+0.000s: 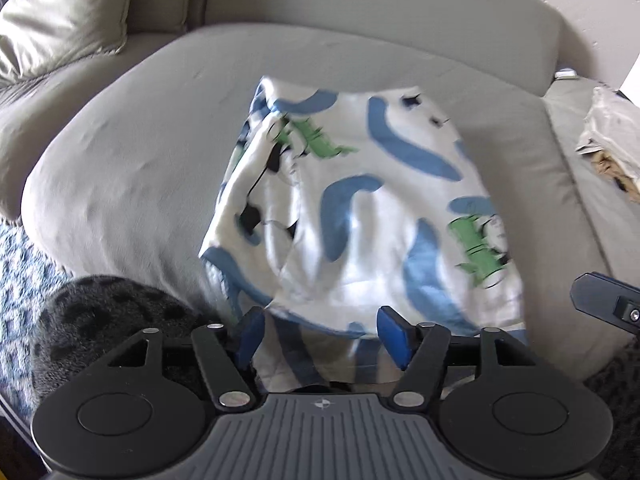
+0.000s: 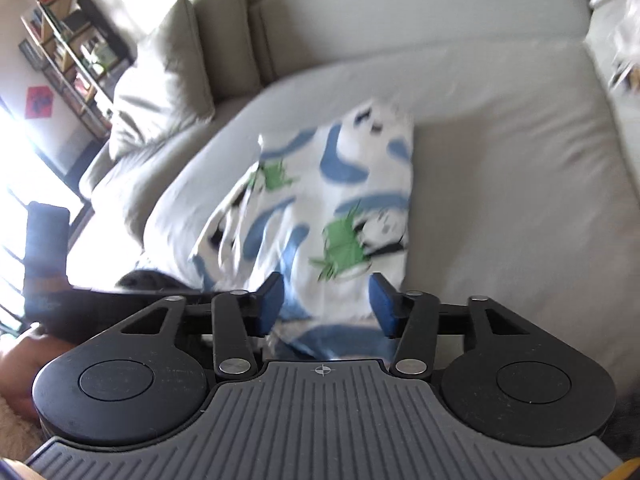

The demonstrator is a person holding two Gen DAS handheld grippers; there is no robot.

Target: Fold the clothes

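A white garment (image 1: 360, 200) printed in blue and green lies folded on the grey sofa cushion (image 1: 132, 160), its near edge hanging between the wide-open jaws of both the left gripper (image 1: 322, 334) and right gripper (image 2: 326, 304), gripped by neither.

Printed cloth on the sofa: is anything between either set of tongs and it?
Nothing visible. The printed cloth lies on the sofa cushion, its near edge between the open left tongs and open right tongs.

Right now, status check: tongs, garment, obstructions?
Left tongs open, right tongs open, both at near hem. Patterned garment lying on sofa cushion, partly folded. Nothing blocking.
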